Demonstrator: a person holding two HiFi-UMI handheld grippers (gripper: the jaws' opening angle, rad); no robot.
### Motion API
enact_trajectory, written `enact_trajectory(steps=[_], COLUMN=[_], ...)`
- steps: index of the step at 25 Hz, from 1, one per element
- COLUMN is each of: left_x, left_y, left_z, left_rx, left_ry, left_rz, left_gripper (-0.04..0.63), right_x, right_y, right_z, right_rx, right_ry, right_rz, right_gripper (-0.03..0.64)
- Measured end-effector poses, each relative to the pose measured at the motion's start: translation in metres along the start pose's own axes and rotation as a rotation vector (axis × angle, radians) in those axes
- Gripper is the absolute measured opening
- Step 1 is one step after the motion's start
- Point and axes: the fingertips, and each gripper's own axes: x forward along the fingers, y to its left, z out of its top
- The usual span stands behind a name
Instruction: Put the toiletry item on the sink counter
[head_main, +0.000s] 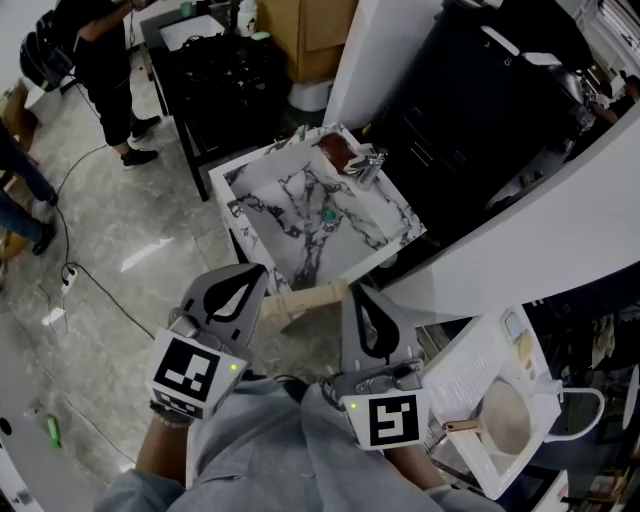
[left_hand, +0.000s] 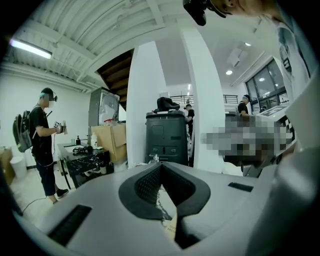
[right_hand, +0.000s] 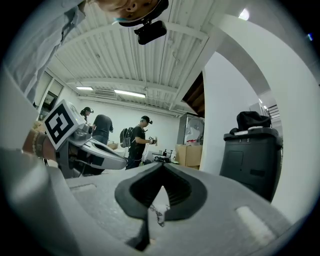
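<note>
My left tool (head_main: 250, 285) and right tool (head_main: 368, 305) are both closed and empty, just near of the marble sink (head_main: 285, 185). I can't pick out the toiletry item. It is probably light and slippery, so I'd grip mid-body.

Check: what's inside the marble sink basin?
A small teal piece near the middle of the sink basin. The faucet covers the back corner beneath it.

The sink bench (head_main: 255, 160) has a glossy white marble-look surface with dark veins, and its faucet (head_main: 368, 165) is bright polished metal. The floor (head_main: 140, 250) is smooth, reflective grey stone. The left hand-held gripper (left_hand: 161, 172) and right hand-held gripper (right_hand: 161, 176) are matt grey plastic with black ribbed linings. The sleeve (head_main: 270, 450) is soft grey cloth.
</note>
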Motion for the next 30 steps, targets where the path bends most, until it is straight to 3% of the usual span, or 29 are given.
enact_trajectory(steps=[30], left_x=[-0.011], left_y=[-0.019], left_z=[0.014], left_rx=[0.014], left_ry=[-0.032], left_rz=[-0.039], left_gripper=[0.005], right_x=[-0.004], right_y=[0.007], right_z=[0.000], right_rx=[-0.012], right_ry=[0.003], right_rz=[0.016], right_gripper=[-0.003])
